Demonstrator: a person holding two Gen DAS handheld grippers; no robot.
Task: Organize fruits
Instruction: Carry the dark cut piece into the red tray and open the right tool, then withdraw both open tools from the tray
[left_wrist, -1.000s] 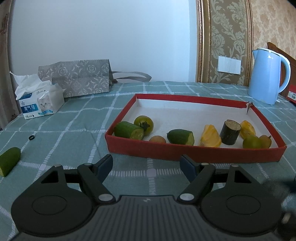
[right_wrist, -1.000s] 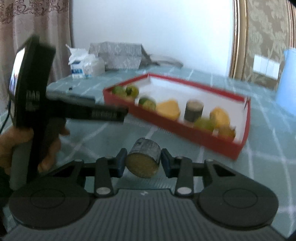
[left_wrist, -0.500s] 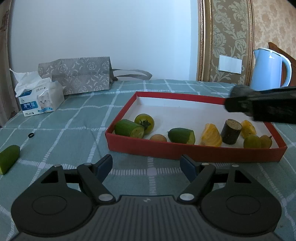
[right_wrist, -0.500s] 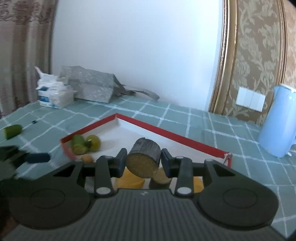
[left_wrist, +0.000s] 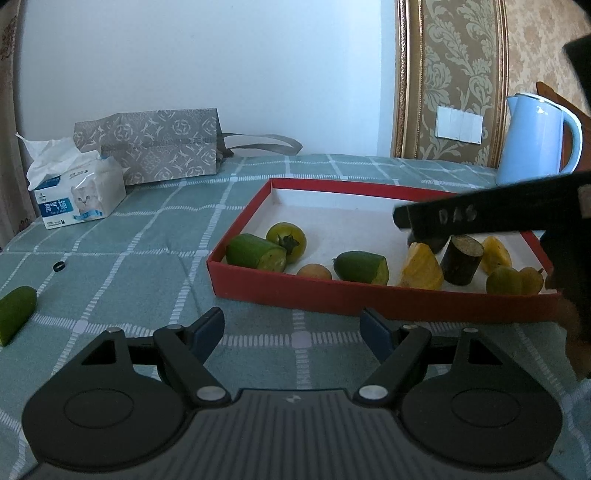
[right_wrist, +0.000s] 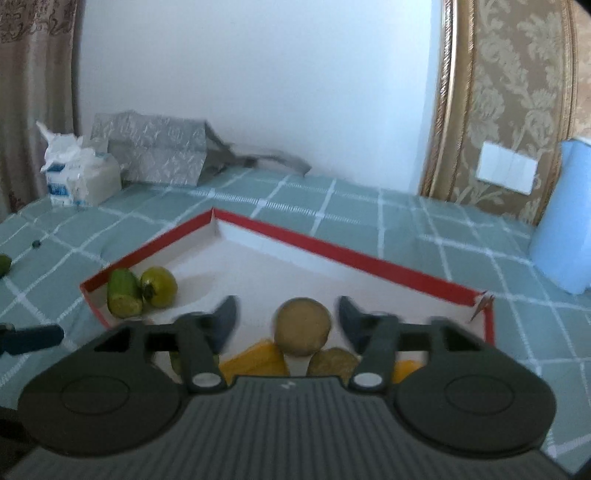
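Risk sits with the dark-skinned cut piece (right_wrist: 302, 326) at lower centre of the right wrist view. My right gripper (right_wrist: 288, 319) has just been opening, and its jaws now stand wide, with clear gaps on both sides of the piece, so nothing grips it. It shows its round pale cut face between the blurred fingertips, over the white floor of the red tray (right_wrist: 332, 254). I cannot tell whether it is already resting there or dropping.

Being a short cylinder, it could roll on landing and knock the yellow chunk (right_wrist: 258, 360) or the second dark piece (right_wrist: 332, 362) just below it in the frame. If I pull back carelessly, a fingertip could clip it and send it toward the tray wall.

In the left wrist view, my left gripper (left_wrist: 291, 330) is open and empty at lower centre, above the checked tablecloth (left_wrist: 147, 236), short of the tray's near wall. One green cut piece (left_wrist: 14, 310) lies alone at the far left edge, well apart from the tray. I judge it as left to collect; reaching for it with the wrong hand would cross my arms.
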